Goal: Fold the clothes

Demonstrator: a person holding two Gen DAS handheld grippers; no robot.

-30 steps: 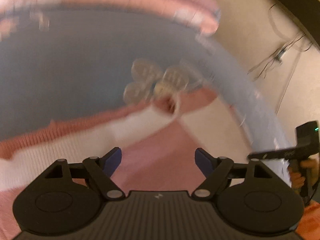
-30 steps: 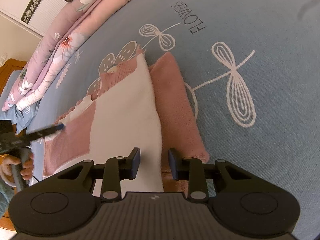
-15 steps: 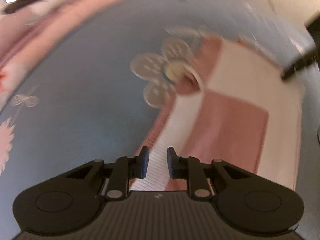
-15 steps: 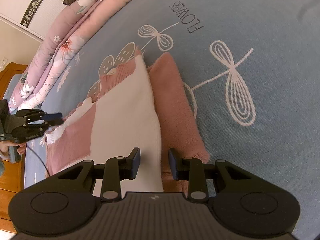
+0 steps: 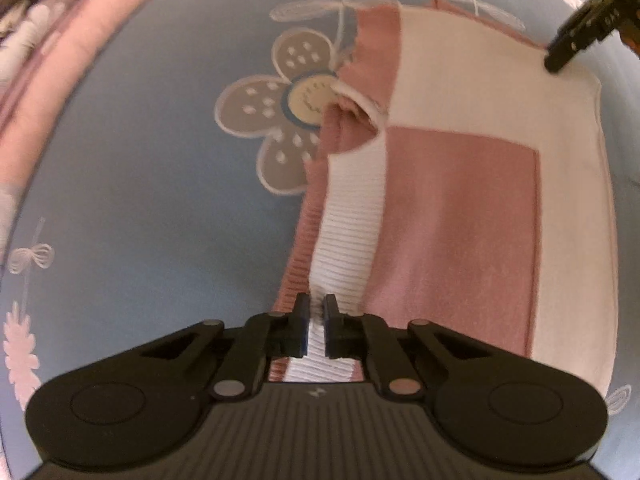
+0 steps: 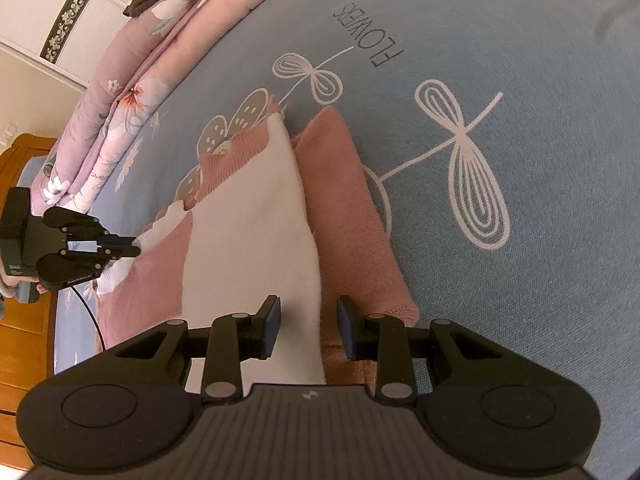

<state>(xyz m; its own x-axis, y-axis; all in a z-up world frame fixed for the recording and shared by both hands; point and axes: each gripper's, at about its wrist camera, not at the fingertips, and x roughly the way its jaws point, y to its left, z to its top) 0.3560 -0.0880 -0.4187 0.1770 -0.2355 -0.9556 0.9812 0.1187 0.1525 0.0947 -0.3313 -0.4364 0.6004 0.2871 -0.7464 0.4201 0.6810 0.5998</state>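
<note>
A pink and white knitted sweater [image 5: 460,220] lies flat on the blue bedsheet [image 5: 140,200]. My left gripper [image 5: 316,316] points down at its left edge, shut on the white ribbed band [image 5: 348,240]. The right wrist view shows the same pinch at the far left, left gripper [image 6: 134,249] on the band. My right gripper [image 6: 308,320] hovers over the sweater [image 6: 248,216] with its jaws partly open. The white edge and a pink sleeve [image 6: 352,208] lie between the fingers, unpinched. In the left wrist view the right gripper [image 5: 560,56] tips sit at the sweater's far right corner.
The sheet [image 6: 520,60] is printed with flowers, dragonflies and the word FLOWERS. A folded pink floral quilt [image 6: 120,100] lies along the far side of the bed. Wooden furniture [image 6: 24,320] stands beyond the left edge. A hand [image 6: 16,284] and a black cable [image 6: 92,316] are there too.
My left gripper rolled, swung over the sweater's left edge and closed from wide open onto the white ribbed band. The right gripper has not moved.
</note>
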